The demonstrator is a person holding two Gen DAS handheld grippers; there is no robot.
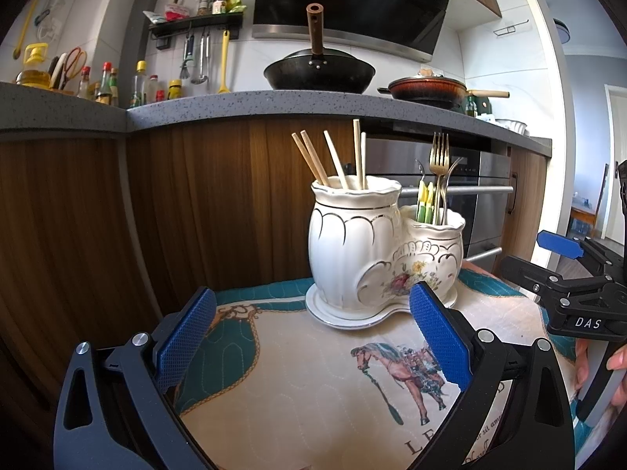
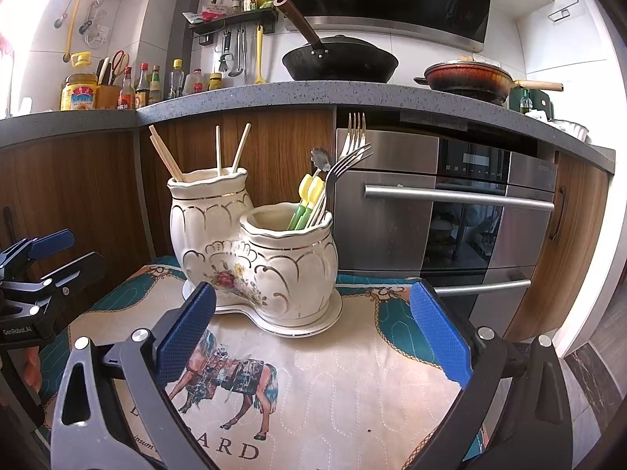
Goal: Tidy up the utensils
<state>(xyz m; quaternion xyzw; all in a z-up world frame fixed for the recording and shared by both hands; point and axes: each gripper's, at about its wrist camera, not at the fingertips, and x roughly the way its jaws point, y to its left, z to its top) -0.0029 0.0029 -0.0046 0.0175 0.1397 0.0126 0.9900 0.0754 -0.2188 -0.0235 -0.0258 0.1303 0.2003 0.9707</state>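
Observation:
A white ceramic double holder [image 1: 352, 258] [image 2: 250, 266] with gold trim and a flower print stands on its saucer on the mat. Its taller pot holds several wooden chopsticks [image 1: 337, 160] [image 2: 219, 152]. Its lower pot holds forks [image 1: 441, 164] [image 2: 352, 145] and yellow-green utensils [image 1: 425, 203] [image 2: 307, 203]. My left gripper [image 1: 313, 333] is open and empty, a little in front of the holder. My right gripper [image 2: 313, 333] is open and empty, also in front of it, and shows at the right edge of the left wrist view [image 1: 564, 258].
The holder sits on a small table covered by a quilted horse-print mat [image 1: 305, 384] [image 2: 352, 384]. Behind are wooden cabinets [image 1: 196, 203], a steel oven [image 2: 450, 215], and a grey counter with a black wok [image 1: 319, 74], a red pan [image 2: 468, 76] and bottles [image 2: 149, 86].

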